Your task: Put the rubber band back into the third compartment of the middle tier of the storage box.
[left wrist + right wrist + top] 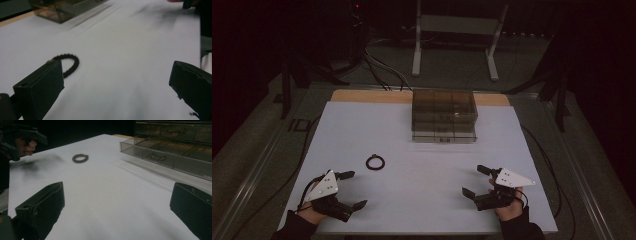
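A: Where is the hair tie found on the white tabletop?

B: It is seen lying flat on the left half, well in front of the clear drawer organizer and well apart from it. In the high view it is placed ahead of the left gripper and slightly toward the table's middle.

A: Which gripper is judged nearer?

B: The left one, clearly. The right gripper is held across the table, well apart from the tie. In the left gripper view the tie is caught just past the tip of the left-hand jaw, partly hidden by it, so it is set off to one side of the gap rather than centred in it.

A: How are the jaws held?

B: Both grippers are spread wide with nothing between them; bare tabletop is seen in each gap.

A: Is a long axis offered by the tie?

B: Hardly. It is a closed, nearly round loop, so no direction of approach is favoured by its shape. What the coming move is judged to turn on is the sideways offset: the left gripper would need to be carried forward and shifted so that the loop's band is brought between the jaws.

A: And the organizer?

B: One lower drawer appears pulled partly out, facing the person.
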Demonstrator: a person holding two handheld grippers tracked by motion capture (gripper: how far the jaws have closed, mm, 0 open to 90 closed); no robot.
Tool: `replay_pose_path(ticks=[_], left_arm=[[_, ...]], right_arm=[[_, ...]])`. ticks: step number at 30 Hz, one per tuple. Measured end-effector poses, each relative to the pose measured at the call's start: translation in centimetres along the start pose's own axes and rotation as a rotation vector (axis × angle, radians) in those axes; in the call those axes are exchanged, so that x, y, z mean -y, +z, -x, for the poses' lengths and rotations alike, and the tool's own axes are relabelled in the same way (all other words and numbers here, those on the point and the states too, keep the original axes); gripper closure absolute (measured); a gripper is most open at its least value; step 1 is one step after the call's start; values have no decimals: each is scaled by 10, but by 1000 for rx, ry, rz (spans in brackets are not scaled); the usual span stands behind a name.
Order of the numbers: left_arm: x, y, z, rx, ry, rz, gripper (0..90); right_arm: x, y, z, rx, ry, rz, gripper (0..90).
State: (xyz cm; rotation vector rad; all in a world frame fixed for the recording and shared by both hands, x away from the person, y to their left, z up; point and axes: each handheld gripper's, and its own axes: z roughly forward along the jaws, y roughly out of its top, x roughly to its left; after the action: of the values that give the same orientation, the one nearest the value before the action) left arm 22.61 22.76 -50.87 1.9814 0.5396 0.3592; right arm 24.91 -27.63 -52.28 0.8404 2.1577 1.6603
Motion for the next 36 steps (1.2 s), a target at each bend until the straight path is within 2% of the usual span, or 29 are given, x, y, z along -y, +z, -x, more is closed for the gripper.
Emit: replay_pose_path(ticks=[4,17,27,36], left_arm=[[-9,0,2,21,15,17,3],[-29,6,-6,33,19,56,3],[-45,12,-15,19,26,76,3],[-53,20,-29,2,-4,82,3]], right_arm=[[0,0,-1,3,-3,1,0],[0,1,0,-4,8,-4,0],[0,0,-1,2,1,-8,0],[0,-1,1,4,7,-2,0]])
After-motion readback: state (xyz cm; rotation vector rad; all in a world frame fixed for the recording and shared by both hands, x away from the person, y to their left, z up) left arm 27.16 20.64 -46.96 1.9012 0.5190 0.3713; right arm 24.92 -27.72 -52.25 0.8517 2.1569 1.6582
